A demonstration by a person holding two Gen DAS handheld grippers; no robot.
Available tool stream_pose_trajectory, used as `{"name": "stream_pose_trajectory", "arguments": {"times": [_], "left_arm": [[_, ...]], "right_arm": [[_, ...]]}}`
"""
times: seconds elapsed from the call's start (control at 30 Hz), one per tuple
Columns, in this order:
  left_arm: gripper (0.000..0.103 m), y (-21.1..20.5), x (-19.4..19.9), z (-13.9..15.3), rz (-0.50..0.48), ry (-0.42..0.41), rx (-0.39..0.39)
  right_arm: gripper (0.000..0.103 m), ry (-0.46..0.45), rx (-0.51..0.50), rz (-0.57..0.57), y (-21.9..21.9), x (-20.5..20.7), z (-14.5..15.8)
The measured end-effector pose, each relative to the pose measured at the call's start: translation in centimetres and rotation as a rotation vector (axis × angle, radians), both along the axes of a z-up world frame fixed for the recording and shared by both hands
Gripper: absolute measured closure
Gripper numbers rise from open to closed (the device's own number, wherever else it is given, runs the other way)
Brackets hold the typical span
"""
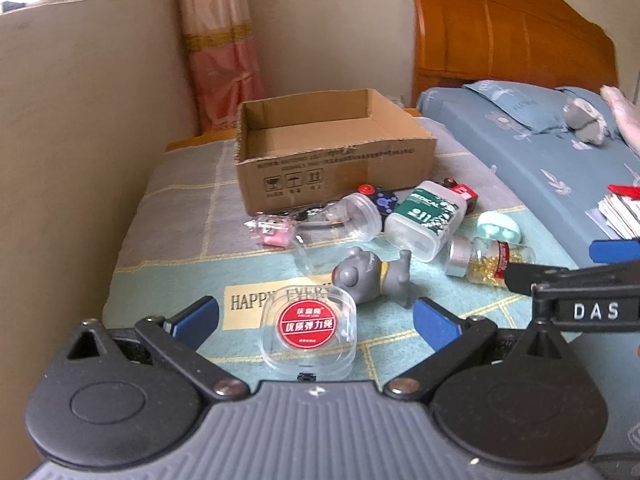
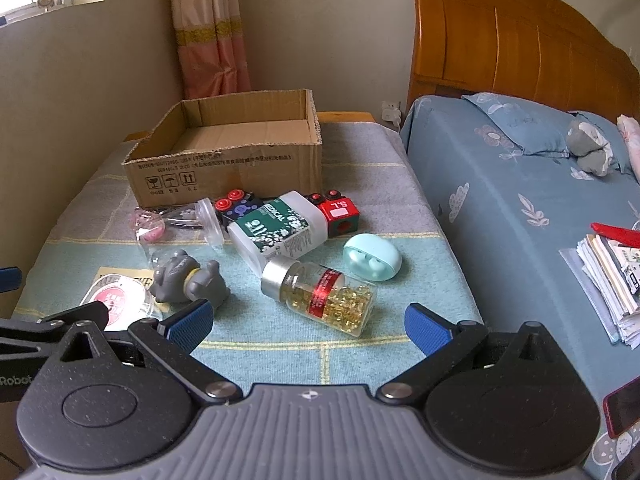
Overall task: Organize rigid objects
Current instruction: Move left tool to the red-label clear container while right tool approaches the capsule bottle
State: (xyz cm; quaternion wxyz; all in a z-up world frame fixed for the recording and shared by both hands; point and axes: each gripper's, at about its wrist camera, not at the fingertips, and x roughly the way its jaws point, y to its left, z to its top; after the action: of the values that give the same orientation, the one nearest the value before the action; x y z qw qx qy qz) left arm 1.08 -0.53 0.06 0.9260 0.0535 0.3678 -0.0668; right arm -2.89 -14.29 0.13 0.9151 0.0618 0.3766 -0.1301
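An open cardboard box (image 1: 336, 152) (image 2: 228, 156) stands at the back of a cloth-covered table. In front of it lie a clear round case with a red label (image 1: 310, 334) (image 2: 120, 300), a grey toy figure (image 1: 372, 276) (image 2: 188, 280), a green-labelled white bottle (image 1: 426, 216) (image 2: 280, 228), a capsule bottle (image 1: 488, 260) (image 2: 320, 296), a mint earbud case (image 1: 500, 230) (image 2: 372, 262), a clear jar (image 1: 356, 218) and a red cube (image 2: 340, 212). My left gripper (image 1: 316, 320) is open around the clear case. My right gripper (image 2: 308, 322) is open just before the capsule bottle.
A bed with blue floral bedding (image 2: 520, 208) and a wooden headboard (image 2: 500, 44) lies to the right. Papers (image 2: 612, 276) are stacked on it. A wall and pink curtain (image 2: 208, 28) stand behind the table. A pink trinket (image 1: 276, 232) lies by the box.
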Motion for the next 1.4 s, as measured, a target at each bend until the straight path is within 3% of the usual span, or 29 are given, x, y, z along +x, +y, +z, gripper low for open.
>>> {"name": "stream_pose_trajectory", "arguments": {"times": [0.13,0.53,0.7,0.97,1.27,1.4], "left_arm": [[0.001,0.0,0.7,-0.7,-0.075,0.012,0.009],[0.001,1.7,3.4,-4.8,-0.117,0.108,0.024],[0.001,1.6,4.0,-5.8,-0.137,0.134,0.030],[0.001,2.2,4.9,-6.6,-0.153,0.152,0.010],[0.001,2.7,5.8,-6.9,-0.150,0.156,-0.020],[0.001,2.5,6.0,-7.2,-0.146,0.165,-0.019]], "right_arm": [[0.000,0.026,0.003,-0.019,-1.0,0.4,-0.7],[0.000,0.113,0.124,-0.068,-4.2,1.6,-3.8],[0.000,0.117,0.195,-0.045,-4.4,3.2,-4.8],[0.000,0.141,0.229,-0.023,-4.3,6.6,-6.1],[0.000,0.122,0.210,-0.043,-4.1,9.2,-6.5],[0.000,0.138,0.152,-0.047,-3.5,10.0,-6.9]]}}
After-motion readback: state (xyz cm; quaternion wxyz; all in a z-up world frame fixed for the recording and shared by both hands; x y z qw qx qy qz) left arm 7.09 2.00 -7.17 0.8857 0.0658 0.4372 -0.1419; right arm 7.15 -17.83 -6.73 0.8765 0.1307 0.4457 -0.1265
